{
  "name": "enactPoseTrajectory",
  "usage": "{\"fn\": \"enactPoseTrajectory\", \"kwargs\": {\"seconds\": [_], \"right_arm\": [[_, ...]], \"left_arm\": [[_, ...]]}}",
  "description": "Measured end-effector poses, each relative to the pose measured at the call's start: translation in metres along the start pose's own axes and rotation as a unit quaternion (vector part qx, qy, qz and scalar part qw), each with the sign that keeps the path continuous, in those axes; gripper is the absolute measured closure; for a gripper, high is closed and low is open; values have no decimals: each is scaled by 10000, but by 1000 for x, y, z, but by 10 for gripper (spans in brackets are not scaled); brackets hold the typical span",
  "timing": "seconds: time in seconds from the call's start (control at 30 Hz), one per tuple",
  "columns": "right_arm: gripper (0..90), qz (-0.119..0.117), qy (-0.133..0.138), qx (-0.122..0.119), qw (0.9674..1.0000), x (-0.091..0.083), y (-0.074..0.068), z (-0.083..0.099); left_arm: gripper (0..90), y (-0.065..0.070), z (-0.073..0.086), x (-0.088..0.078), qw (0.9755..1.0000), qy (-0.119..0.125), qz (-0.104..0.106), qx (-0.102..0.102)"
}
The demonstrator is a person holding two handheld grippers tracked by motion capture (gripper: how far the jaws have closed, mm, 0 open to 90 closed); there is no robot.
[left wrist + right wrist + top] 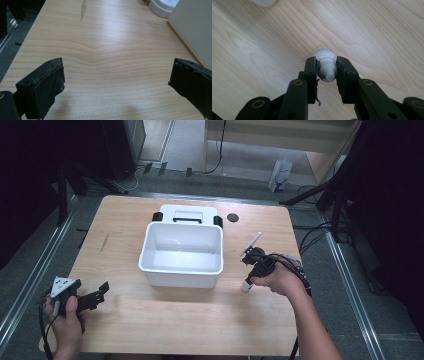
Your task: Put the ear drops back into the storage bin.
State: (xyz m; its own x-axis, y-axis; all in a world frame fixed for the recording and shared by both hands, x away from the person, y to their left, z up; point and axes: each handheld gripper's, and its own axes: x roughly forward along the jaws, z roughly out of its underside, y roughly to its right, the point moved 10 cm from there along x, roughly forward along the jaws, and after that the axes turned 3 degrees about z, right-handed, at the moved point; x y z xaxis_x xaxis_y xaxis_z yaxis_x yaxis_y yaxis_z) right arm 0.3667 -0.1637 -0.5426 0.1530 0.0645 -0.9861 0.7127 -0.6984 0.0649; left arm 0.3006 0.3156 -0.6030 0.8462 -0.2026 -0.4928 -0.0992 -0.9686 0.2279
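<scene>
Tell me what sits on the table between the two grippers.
In the high view, the open white bin stands between the left gripper and the right gripper, which holds a small white bottle. Bare wood lies nearer the person.

Overhead light is glaring off the table and washing out the bin; everything around the table is sitting pretty dark.

Light wooden desk with rounded corners on grey floor. Metal rails flank both side edges. Dark stands and cables beyond far edge.
</scene>
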Motion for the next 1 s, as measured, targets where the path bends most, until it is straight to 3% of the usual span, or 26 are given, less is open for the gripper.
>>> {"fn": "enactPoseTrajectory", "kwargs": {"seconds": [0.3, 0.43, 0.77, 1.0], "right_arm": [[719, 76, 150, -184, 9997, -25, -1, -16], [719, 178, 249, -267, 9992, -42, -1, -32], [719, 186, 329, -289, 9989, -70, 0, -59], [720, 155, 551, -330, 9978, -95, -1, -82]], "left_arm": [[6, 0, 0, 0, 10000, 5, -24, 4], [6, 0, 0, 0, 10000, 2, -28, 2], [6, 0, -1, 1, 10000, 22, -34, 7], [6, 0, -1, 1, 10000, 11, -22, -13]]}}
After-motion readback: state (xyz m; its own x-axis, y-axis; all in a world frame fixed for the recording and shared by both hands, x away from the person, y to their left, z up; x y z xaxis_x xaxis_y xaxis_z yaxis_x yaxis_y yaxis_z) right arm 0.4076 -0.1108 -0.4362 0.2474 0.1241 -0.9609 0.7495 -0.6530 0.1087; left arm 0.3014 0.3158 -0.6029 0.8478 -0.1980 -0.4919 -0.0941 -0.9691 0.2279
